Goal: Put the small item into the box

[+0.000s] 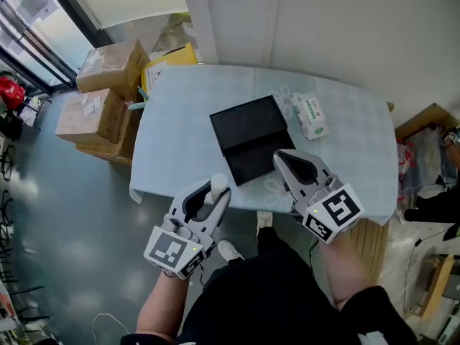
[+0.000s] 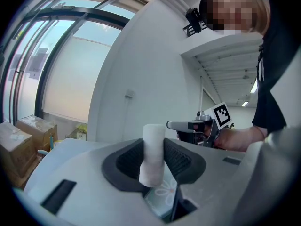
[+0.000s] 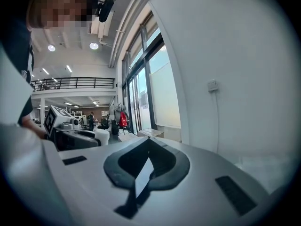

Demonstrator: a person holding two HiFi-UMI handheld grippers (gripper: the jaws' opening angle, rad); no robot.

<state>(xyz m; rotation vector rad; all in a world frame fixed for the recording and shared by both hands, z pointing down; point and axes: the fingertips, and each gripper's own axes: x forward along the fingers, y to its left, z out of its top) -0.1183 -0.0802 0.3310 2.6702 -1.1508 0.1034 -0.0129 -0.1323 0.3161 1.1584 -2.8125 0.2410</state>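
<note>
**Left claw has the item, box open and waiting**

Nearest me, the left gripper (image 1: pixel 214 198) is clamped on the small white cylinder (image 2: pixel 153 155). The pads press its sides and it stands upright, its top poking above the jaw tips. It's off the table, at the near edge, short of the box. Gripping it low leaves the upper end free, which I'd guess makes for an easy drop.

The right gripper (image 1: pixel 279 157) has its jaws closed together with nothing between them. It hangs over the near right corner of the box, tips pointing at it. My guess is it's parked there to steady the box or just keep clear.

The black box (image 1: pixel 244 131) lies open on the table (image 1: pixel 359 149), two dark halves hinged flat. I see nothing in either half, though the dark interior hides detail. So the item is not in yet.

Just beyond, right of the box, is a white-and-green tissue pack (image 1: pixel 310 116), which isn't part of the task. Farthest off, cardboard cartons (image 1: pixel 108 67) are stacked on the floor to the left of the table.
</note>
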